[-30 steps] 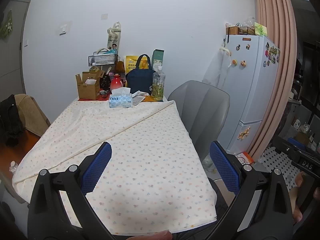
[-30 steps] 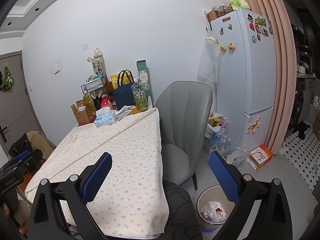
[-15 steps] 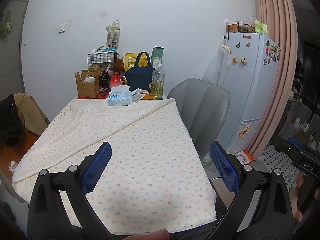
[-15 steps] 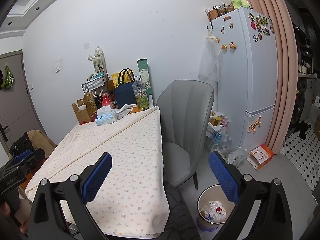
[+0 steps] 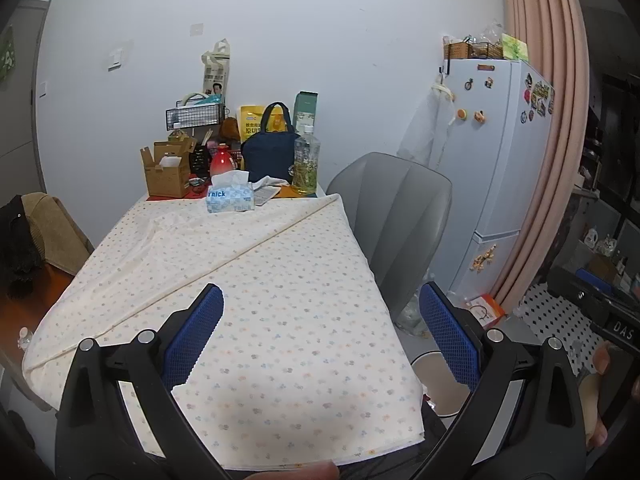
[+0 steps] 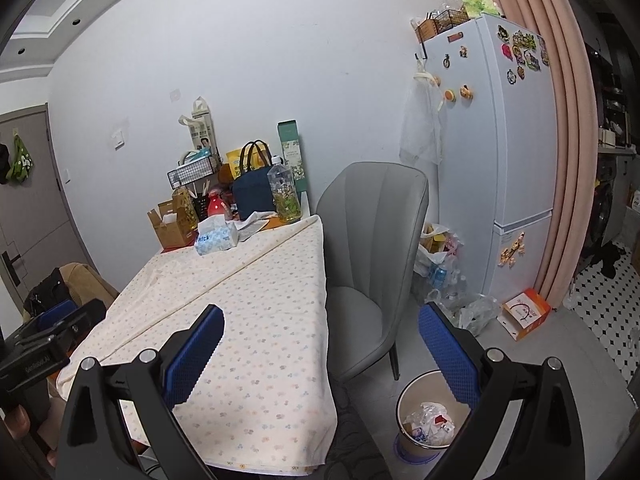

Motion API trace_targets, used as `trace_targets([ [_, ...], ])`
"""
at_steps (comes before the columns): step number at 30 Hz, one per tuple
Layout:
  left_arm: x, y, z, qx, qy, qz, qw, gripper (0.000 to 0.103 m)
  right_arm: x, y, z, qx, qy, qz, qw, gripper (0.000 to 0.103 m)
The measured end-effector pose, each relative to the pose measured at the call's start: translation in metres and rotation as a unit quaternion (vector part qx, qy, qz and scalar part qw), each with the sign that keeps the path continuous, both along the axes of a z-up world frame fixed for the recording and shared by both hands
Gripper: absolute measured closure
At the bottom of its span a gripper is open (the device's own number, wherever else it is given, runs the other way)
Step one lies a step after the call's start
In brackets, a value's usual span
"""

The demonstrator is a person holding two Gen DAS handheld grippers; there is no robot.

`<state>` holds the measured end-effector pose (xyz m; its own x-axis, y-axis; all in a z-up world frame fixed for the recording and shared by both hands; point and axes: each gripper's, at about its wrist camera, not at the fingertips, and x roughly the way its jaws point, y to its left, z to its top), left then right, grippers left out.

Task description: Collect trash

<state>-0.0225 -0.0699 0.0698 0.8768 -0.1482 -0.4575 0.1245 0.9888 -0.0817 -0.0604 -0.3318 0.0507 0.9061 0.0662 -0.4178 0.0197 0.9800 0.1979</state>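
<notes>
A round waste bin (image 6: 430, 416) stands on the floor to the right of the table, with crumpled wrappers inside; its rim also shows in the left wrist view (image 5: 434, 376). My left gripper (image 5: 320, 332) is open and empty above the near part of the table with a dotted cloth (image 5: 260, 280). My right gripper (image 6: 320, 350) is open and empty, held over the table's right edge and the bin. Crumpled white paper (image 5: 266, 190) lies by a blue tissue box (image 5: 230, 198) at the table's far end.
A grey chair (image 6: 372, 240) stands right of the table. A white fridge (image 6: 496, 152) stands at the right, with plastic bags and bottles (image 6: 440, 264) and an orange box (image 6: 526, 312) on the floor. Bags, a bottle (image 5: 306, 164) and a carton (image 5: 166, 174) crowd the far end.
Both grippers have drifted slightly; the table's far end sits a little lower in the views. Both stay open and empty.
</notes>
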Motion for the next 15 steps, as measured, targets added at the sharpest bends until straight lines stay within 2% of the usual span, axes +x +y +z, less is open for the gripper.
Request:
trace_targets([
  [5,-0.005,-0.002,-0.003,0.01,-0.012,0.008,0.9998,0.006,0.003,0.002,-0.006,0.001,0.003,0.004,1.0,0.007],
  [10,-0.001,0.001,-0.008,0.018,-0.003,0.016,0.9997,0.006,0.02,0.007,-0.018,0.006,0.019,0.017,1.0,0.007],
  [15,0.014,0.022,-0.021,0.013,0.014,0.037,0.9991,0.006,0.047,0.023,-0.036,0.0,0.03,0.042,0.999,0.007],
])
